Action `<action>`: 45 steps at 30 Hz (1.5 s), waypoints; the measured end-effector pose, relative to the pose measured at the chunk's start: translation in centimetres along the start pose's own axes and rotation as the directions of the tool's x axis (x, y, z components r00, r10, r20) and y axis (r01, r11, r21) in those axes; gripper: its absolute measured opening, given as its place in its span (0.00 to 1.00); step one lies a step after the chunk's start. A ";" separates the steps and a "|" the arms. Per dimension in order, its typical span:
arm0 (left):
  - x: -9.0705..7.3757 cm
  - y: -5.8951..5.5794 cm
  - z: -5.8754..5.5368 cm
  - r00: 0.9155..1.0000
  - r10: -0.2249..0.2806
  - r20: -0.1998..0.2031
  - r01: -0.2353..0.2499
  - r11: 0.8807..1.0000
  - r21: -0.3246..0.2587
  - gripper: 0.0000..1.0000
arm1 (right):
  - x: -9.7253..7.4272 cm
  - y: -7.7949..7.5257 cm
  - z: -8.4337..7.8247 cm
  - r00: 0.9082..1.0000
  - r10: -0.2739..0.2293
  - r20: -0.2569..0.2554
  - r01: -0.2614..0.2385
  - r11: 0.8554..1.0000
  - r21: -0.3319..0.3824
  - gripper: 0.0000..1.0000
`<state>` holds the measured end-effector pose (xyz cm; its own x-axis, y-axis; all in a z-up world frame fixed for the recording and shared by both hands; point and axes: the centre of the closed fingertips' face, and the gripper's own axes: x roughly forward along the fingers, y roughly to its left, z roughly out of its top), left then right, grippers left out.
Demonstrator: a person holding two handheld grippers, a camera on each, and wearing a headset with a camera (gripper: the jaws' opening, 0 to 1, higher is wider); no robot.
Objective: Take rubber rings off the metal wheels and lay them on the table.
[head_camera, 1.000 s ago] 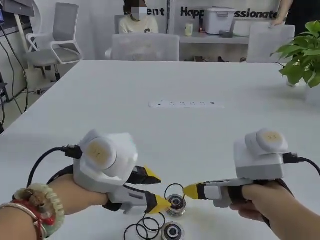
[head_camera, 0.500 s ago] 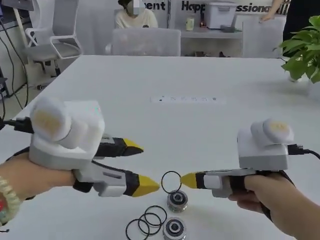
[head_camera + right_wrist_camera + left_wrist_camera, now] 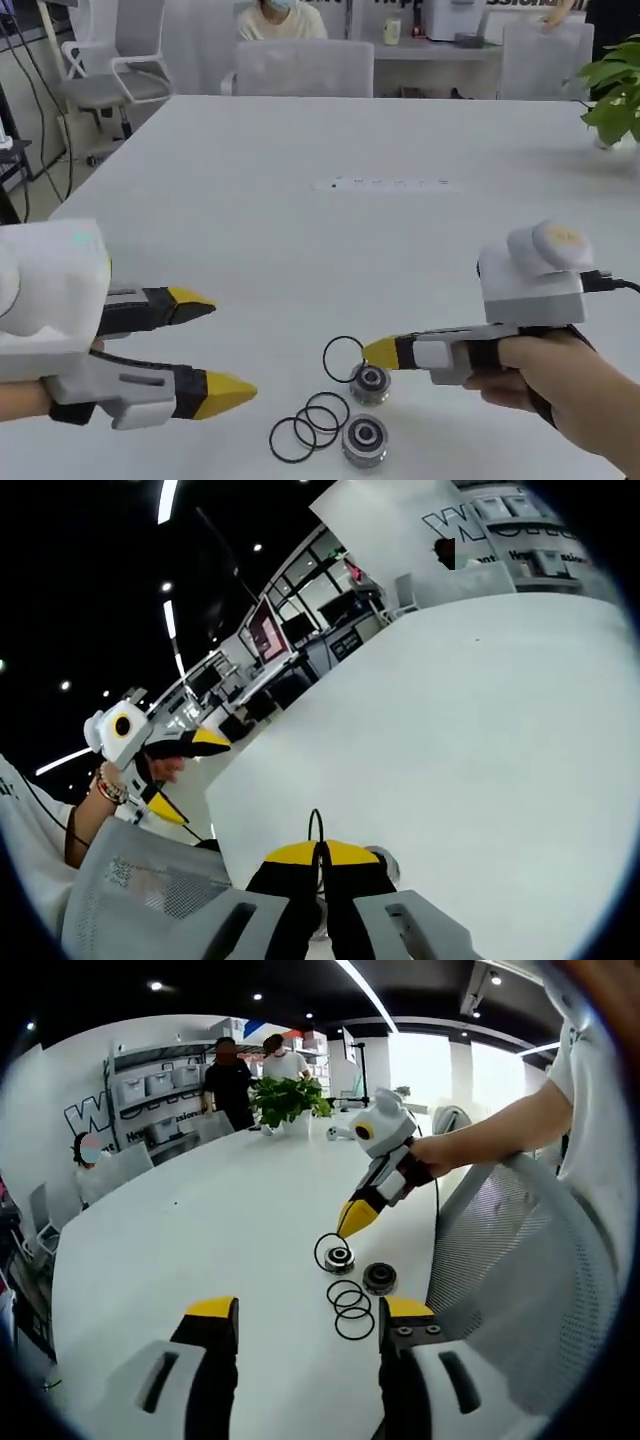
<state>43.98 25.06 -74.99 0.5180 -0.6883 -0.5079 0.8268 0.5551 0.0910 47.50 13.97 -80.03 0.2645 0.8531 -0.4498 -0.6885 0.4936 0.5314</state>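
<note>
As its jaws press together on a thin black rubber ring (image 3: 325,358), the right gripper (image 3: 377,352) holds the loop upright just ahead of its yellow tips, apparently peeling it from the metal wheel (image 3: 371,382) directly beneath them. Whether the ring is fully free cannot be told. A second wheel (image 3: 365,440) sits below the gripper, nearer the person. Just beside it, three loose rings (image 3: 310,424) lie flat on the white surface (image 3: 300,230), seemingly laid there as finished work. The left gripper (image 3: 222,345) hangs well off to the side, jaws spread and empty, probably to give room. The right gripper view shows the jaws meeting on the ring's edge, a contact the head view leaves unclear. The left gripper view shows the ring as a full circle overlapping the wheel.
</note>
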 end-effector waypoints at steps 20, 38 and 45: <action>-3.5 -1.4 -3.3 0.999 0.046 -0.018 -0.047 0.997 -0.066 0.56 | 1.8 0.9 -2.1 0.998 -0.006 -0.065 0.003 0.999 -0.040 0.00; -5.0 -0.9 -3.8 0.992 0.123 -0.008 -0.123 0.989 -0.087 0.51 | 3.6 1.7 -4.4 0.990 -0.010 -0.142 -0.006 0.993 -0.115 0.00; -5.2 -0.4 -3.3 0.988 0.154 0.022 -0.151 0.983 -0.101 0.50 | 3.7 2.4 -2.9 0.996 0.015 -0.087 -0.026 0.993 -0.119 0.00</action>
<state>40.22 29.98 -75.15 0.6439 -0.6048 -0.4686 0.7126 0.6971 0.0795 44.83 17.78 -82.50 0.1941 0.8426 -0.5023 -0.7708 0.4477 0.4533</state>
